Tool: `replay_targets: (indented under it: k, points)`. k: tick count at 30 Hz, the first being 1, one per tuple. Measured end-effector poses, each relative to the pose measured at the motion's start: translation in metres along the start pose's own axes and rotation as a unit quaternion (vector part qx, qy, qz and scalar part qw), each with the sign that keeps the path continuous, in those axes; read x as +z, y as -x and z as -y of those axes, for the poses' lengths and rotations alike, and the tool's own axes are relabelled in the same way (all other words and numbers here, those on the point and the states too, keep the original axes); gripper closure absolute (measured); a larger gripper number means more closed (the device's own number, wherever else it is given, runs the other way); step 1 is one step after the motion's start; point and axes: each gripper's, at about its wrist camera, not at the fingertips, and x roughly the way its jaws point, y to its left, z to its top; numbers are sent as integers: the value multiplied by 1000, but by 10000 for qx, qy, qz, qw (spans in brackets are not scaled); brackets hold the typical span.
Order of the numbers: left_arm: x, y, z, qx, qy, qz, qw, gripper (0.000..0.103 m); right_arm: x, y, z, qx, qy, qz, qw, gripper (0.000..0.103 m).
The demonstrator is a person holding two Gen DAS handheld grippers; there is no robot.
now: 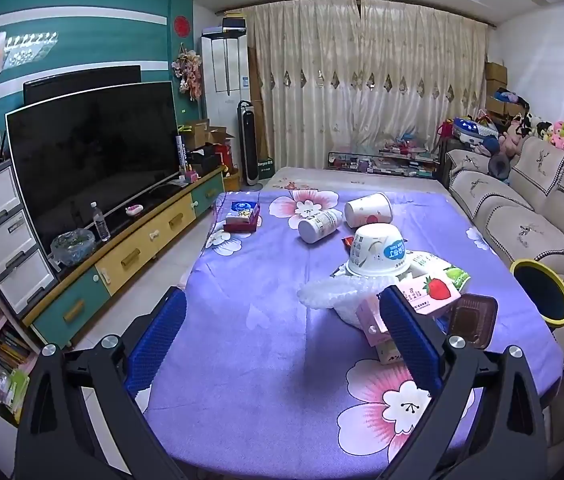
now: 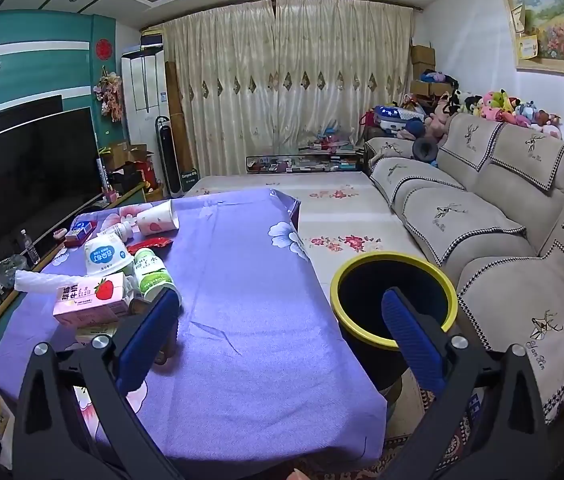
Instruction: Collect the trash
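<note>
Both tongs hang over a worktop (image 1: 266, 320) draped in a purple flowered cloth, each tilted down toward it. The left tongs (image 1: 282, 320) are spread wide and grasp nothing; bare cloth shows between the blue pads. The right tongs (image 2: 282, 320) are also spread wide and empty, the left pad over the cloth near the trash heap, the right pad in front of the bin's mouth.

The trash lies on the worktop in two loose groups. The near heap sits just beyond the left tongs' right pad: a pink strawberry carton (image 1: 430, 294) rests tilted on a white foam net (image 1: 338, 296), with an upturned white bowl (image 1: 378, 252) behind it, a green-labelled bottle (image 2: 152, 276) lying beside the bowl, and a dark brown tray (image 1: 472, 320) at the heap's right edge. A red wrapper (image 2: 150, 245) lies just behind the bowl. Farther back, a white bottle (image 1: 320, 224) lies on its side next to a tipped paper cup (image 1: 368, 210); the two look close, though whether they touch I cannot tell. A small blue-and-red box (image 1: 244, 216) sits apart to their left.

The bin (image 2: 396, 300), black with a yellow rim, stands upright off the worktop's right side, between it and the sofa (image 2: 502, 240). Its inside is dark; I cannot tell what it holds.
</note>
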Motion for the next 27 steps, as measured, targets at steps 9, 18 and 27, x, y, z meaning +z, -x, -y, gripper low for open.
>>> replay_targets:
  k: [9,18,27]
  points:
    - [-2,-2,2,0,-10,-9,10000,7,-1,-5,0,-5,-14,-40,10000,6]
    - [-2,-5,3,2,-18,-20,10000,7,-2,-6,-1,9,-26,-52,10000,6]
    - [-2,-8,5,-15,-38,-40,10000,7,-2,-6,-1,13,-28,-51,10000,6]
